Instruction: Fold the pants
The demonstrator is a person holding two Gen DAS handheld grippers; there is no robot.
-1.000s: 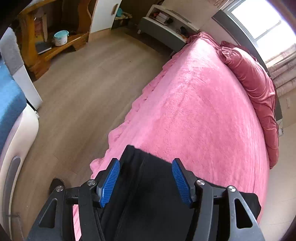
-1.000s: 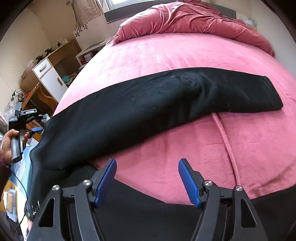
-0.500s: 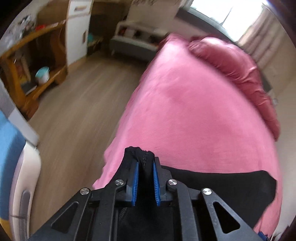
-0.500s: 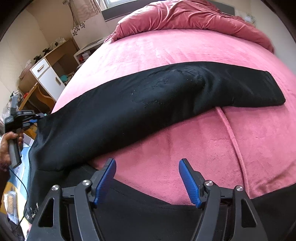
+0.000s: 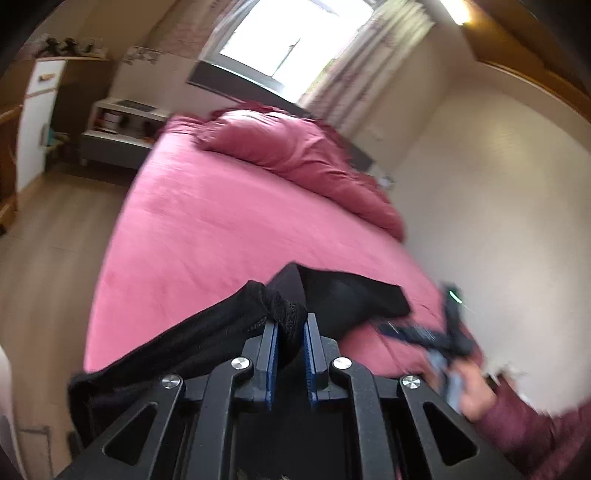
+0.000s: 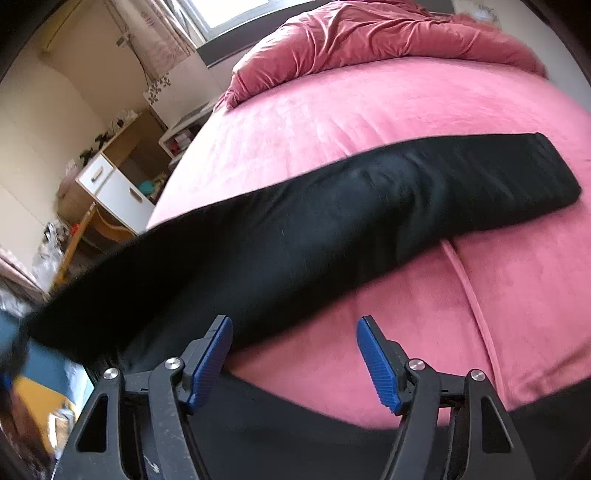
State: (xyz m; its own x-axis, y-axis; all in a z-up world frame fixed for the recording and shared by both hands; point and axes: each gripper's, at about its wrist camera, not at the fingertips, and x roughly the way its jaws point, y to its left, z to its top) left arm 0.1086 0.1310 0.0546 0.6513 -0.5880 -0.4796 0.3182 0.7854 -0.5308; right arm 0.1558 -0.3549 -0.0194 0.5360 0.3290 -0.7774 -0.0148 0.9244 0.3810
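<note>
Big bed with fuzzy pink blanket (image 6: 332, 122), rumpled dark-pink duvet (image 6: 388, 33) heaped at the head under a bright curtained window (image 5: 280, 40). Pale wood floor (image 5: 48, 236) on one side, cream wall on the other. White-and-wood cabinet (image 6: 110, 188) plus a low grey shelf unit (image 5: 122, 136) stand past the bed; something teal sits in the cabinet's open niche, too small to name.

Long black pants (image 6: 332, 218) stretch across the blanket, far leg end flat, near end raised off the bed.

My left gripper (image 5: 290, 332) has its blue pads clamped on a bunched edge of the pants; a second ago the pads stood wide over flat cloth. It has since swung up, so the window now shows. My right gripper (image 6: 295, 354) stays spread wide, holding nothing, above the pink blanket just beside the pants' lower edge, closer to the cloth than before. Left view blurred.
</note>
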